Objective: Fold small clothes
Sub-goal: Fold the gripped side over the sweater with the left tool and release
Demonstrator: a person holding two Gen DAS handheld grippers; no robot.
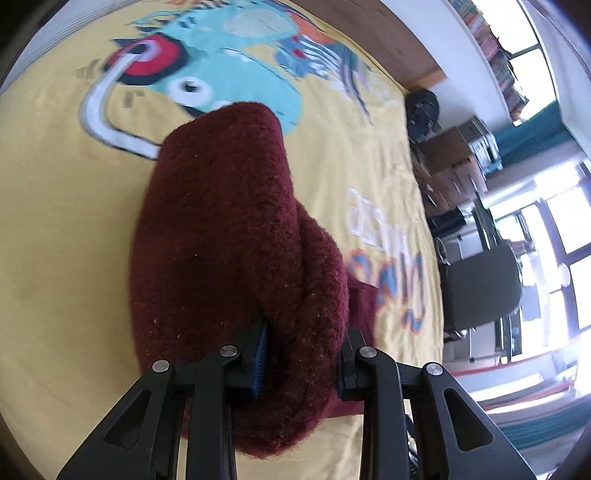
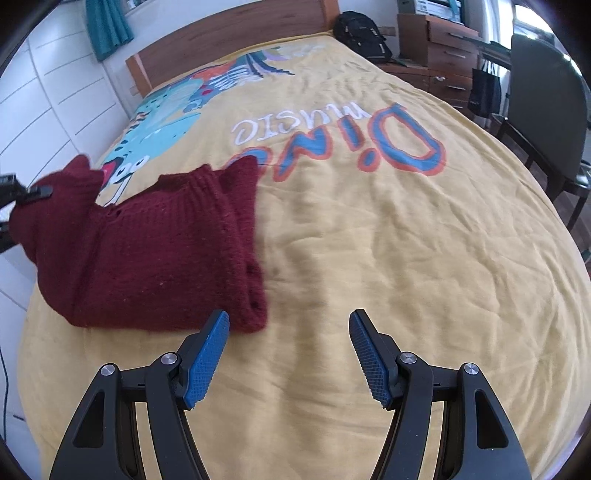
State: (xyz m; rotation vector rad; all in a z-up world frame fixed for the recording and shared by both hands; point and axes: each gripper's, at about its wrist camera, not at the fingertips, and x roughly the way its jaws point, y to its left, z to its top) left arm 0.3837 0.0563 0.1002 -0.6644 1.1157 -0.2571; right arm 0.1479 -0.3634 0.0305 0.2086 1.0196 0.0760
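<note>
A dark red knitted sweater (image 2: 155, 251) lies partly folded on the left of a yellow bedspread (image 2: 369, 240). My left gripper (image 1: 301, 360) is shut on a bunched part of the sweater (image 1: 229, 240) and holds it lifted above the bed. In the right wrist view the left gripper (image 2: 22, 199) shows at the far left edge, clamped on the sweater's raised left end. My right gripper (image 2: 290, 354) is open and empty, just above the bedspread, with its left fingertip close to the sweater's near right corner.
The bedspread carries a dinosaur print (image 1: 229, 81) and "Dino music" lettering (image 2: 354, 136). A wooden headboard (image 2: 229, 37) stands at the far end, with a black backpack (image 2: 362, 33), wooden drawers (image 2: 443, 48) and a dark chair (image 2: 546, 107) to the right.
</note>
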